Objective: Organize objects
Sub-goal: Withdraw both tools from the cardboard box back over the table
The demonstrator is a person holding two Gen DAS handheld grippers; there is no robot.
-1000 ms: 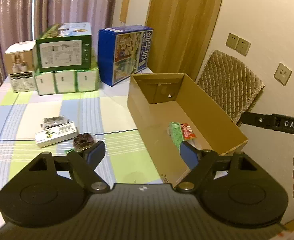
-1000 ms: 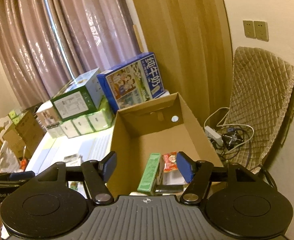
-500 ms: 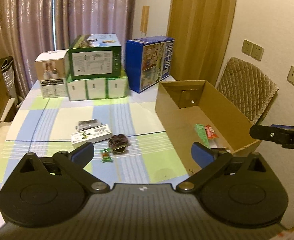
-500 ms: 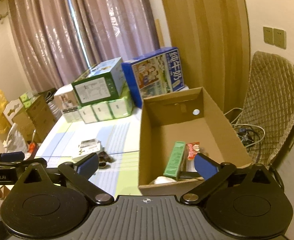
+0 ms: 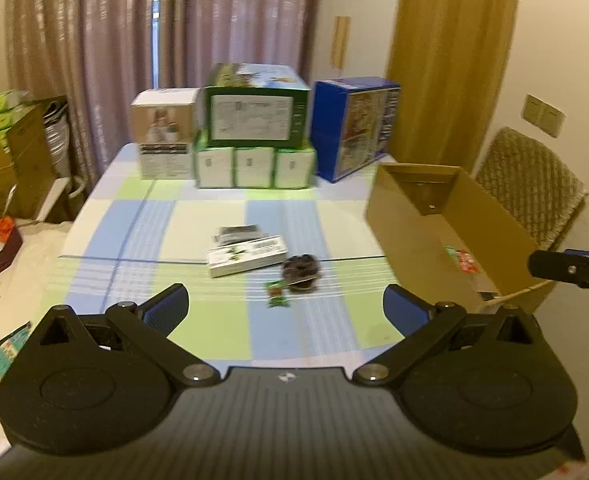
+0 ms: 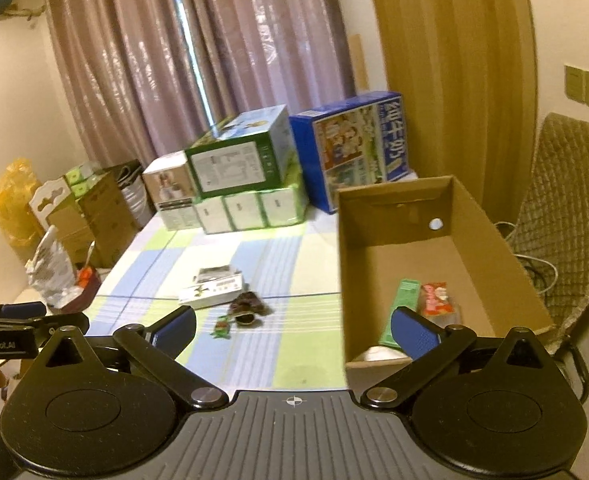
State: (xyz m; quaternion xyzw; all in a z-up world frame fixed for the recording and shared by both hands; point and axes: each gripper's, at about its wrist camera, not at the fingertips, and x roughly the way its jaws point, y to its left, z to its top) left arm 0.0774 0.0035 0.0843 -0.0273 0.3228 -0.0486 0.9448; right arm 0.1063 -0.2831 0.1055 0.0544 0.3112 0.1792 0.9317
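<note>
Four small items lie mid-frame on the tablecloth point(image 5: 142, 216): a white box point(image 5: 247, 255), dark packet point(image 5: 236, 233), brown pouch point(image 5: 300, 271), green sachet point(image 5: 277, 296). Left gripper point(image 5: 285, 305) and right gripper point(image 6: 293, 326) hang empty, jaws spread wide. Best to descend squarely over one item, then carry it to the cardboard box point(image 6: 506, 256) at right.

Beside the one open cardboard box point(image 6: 446, 248), four loose items lay on the table: one white carton point(image 6: 210, 293), one dark packet point(image 5: 236, 233), one brown wrapper point(image 6: 248, 307), one green candy point(image 6: 221, 327). Inside the cardboard box: one green pack point(image 6: 401, 305), one red packet point(image 6: 435, 299).
</note>
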